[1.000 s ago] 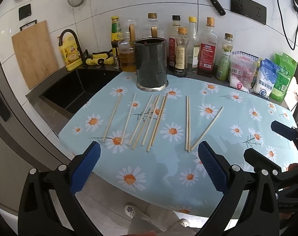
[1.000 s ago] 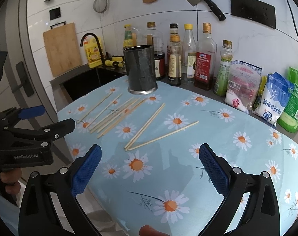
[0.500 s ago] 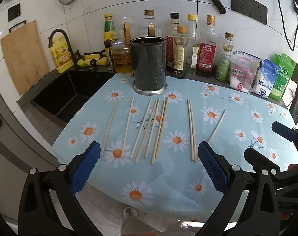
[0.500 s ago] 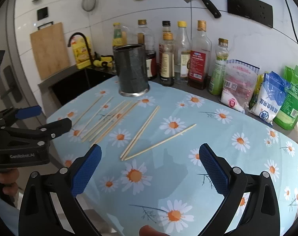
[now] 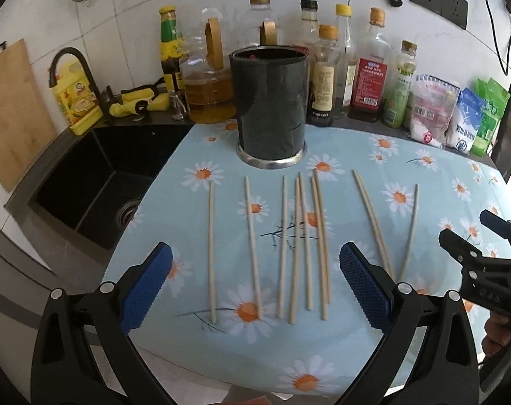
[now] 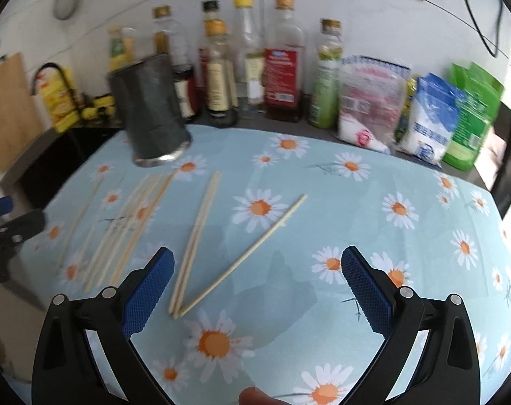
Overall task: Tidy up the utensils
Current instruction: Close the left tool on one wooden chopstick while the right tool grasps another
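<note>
Several pale wooden chopsticks [image 5: 304, 243] lie side by side on the daisy-print tablecloth [image 5: 356, 155], in front of a dark cylindrical utensil holder [image 5: 270, 108]. My left gripper [image 5: 255, 285] hovers open above the near ends of the left and middle chopsticks, with nothing between its blue pads. In the right wrist view, a pair of chopsticks [image 6: 198, 236] and a single slanted chopstick [image 6: 245, 256] meet at their near ends. My right gripper [image 6: 257, 290] stands open just over them. The holder [image 6: 151, 111] looks blurred there.
Oil and sauce bottles [image 5: 326, 77] line the back wall, with food bags [image 5: 458, 118] at the right. A black sink [image 5: 97, 182] with a tap drops off left of the cloth. A wooden cutting board [image 5: 9, 114] leans at far left.
Both grippers have moved forward and lower toward the table; the chopsticks and holder now look larger and nearer. Both stay open. The chopsticks have not shifted.
</note>
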Tool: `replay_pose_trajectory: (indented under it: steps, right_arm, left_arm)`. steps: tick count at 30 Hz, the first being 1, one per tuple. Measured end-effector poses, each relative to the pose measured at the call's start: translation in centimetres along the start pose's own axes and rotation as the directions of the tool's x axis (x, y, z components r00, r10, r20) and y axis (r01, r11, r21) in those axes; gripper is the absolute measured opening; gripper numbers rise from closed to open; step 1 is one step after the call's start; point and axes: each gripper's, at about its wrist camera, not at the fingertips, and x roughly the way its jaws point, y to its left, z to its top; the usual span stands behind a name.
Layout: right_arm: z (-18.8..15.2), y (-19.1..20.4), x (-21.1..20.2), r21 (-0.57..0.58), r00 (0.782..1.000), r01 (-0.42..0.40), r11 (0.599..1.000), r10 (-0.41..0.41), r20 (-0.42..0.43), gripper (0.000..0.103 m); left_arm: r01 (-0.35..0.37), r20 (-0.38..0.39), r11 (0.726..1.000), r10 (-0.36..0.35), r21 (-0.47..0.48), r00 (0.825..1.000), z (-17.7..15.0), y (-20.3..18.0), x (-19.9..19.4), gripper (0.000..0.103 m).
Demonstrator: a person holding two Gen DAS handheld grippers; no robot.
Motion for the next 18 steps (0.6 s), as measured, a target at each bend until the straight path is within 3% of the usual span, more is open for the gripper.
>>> replay_pose_trajectory:
  steps: [9, 18]
  right_arm:
    - [-1.0, 0.7, 3.9, 0.078, 0.982, 0.175, 0.981, -0.168, -0.091, 0.095]
    - [0.0, 0.8, 6.3, 0.177, 0.964, 0.24, 0.955, -0.214, -0.156, 0.095]
  left_arm:
    - [0.04, -0.063, 0.998, -0.037, 0.04, 0.997, 0.3, 3.5, 4.5, 0.097]
    - [0.116, -0.161, 0.991, -0.104, 0.067, 0.982, 0.8, 6.0, 9.8, 0.097]
